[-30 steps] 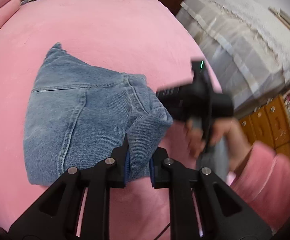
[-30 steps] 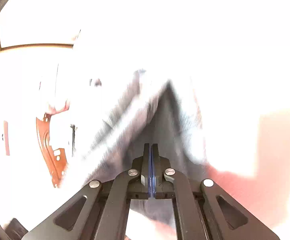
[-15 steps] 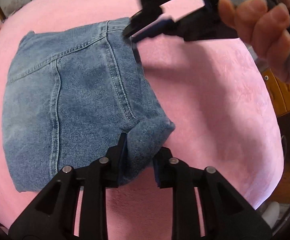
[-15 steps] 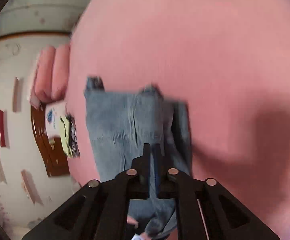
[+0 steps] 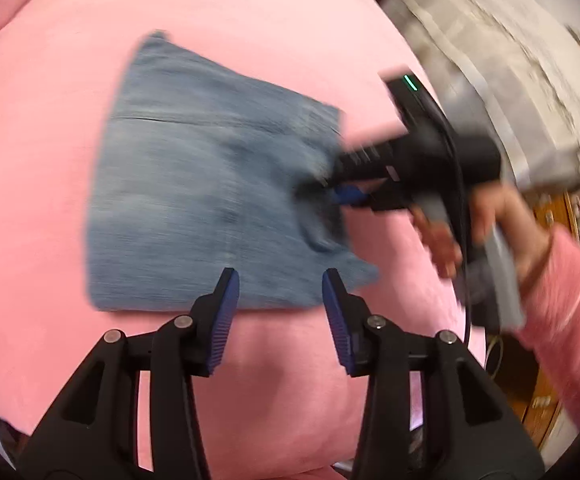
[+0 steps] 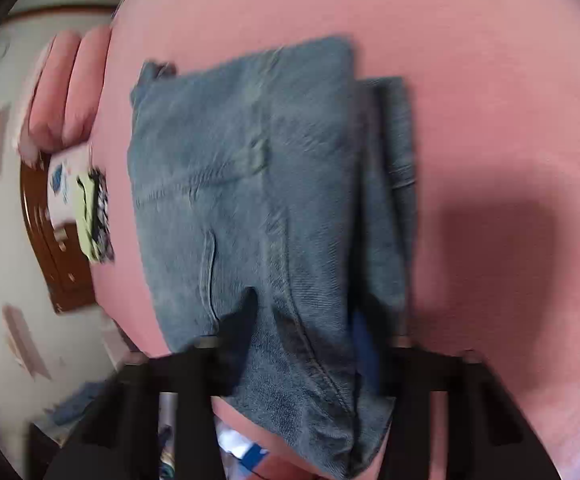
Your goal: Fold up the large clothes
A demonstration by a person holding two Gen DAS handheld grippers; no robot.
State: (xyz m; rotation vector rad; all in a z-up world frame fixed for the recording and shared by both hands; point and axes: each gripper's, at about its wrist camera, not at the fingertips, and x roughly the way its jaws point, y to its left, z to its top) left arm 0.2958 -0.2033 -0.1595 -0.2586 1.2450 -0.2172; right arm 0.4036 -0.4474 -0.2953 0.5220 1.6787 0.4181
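Folded blue jeans [image 5: 210,200] lie flat on the pink bed [image 5: 50,160]. My left gripper [image 5: 280,312] is open and empty, just short of the jeans' near edge. My right gripper [image 5: 329,194], seen in the left wrist view, sits at the jeans' right edge, blurred. In the right wrist view the jeans [image 6: 270,200] lie between the spread fingers [image 6: 242,320] of my right gripper [image 6: 305,328], which is open around the denim. The frames are motion-blurred.
A grey quilted bedspread [image 5: 509,60] lies to the right of the pink bed. Pink pillows [image 6: 66,92] and a brown wooden nightstand [image 6: 62,248] with small items stand at the bed's far side. A wooden cabinet [image 5: 549,400] stands at lower right.
My left gripper has let go of the denim fold and opened, drawing back from the edge. My right gripper has opened and come down at the jeans' right edge.
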